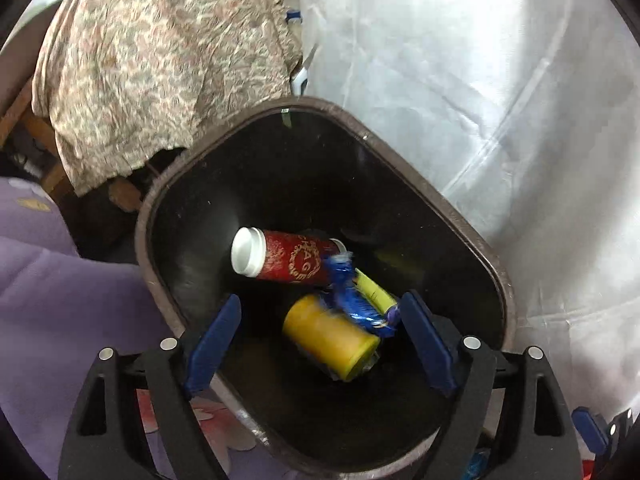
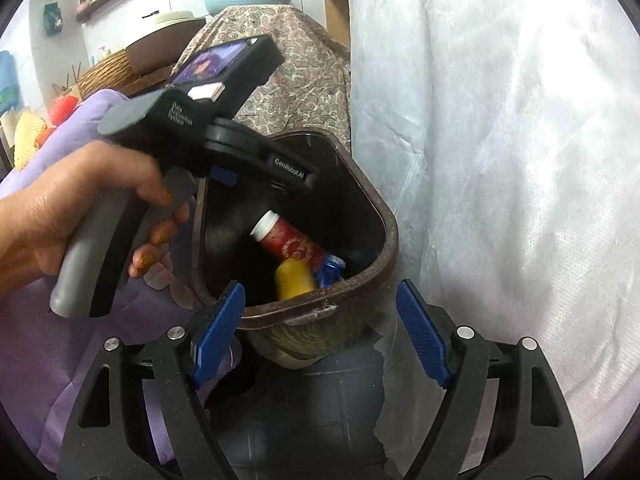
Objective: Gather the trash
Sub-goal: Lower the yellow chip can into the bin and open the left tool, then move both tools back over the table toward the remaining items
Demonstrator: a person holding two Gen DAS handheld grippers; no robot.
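blue wrapper (image 1: 352,300) blurred, bin (image 1: 472,240) bottom dark

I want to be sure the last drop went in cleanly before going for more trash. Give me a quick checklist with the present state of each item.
1. Left gripper empty, jaws apart over the bin: ok.
2. Right gripper empty, jaws apart: ok.
3. Blue wrapper inside the brown bin, blurred among the other trash: ok.
4. Red bottle and yellow container lying inside the bin: ok.
5. Nothing hanging over the bin's rim: ok in both views.
6. More trash left to collect outside the bin: cannot tell from these views.
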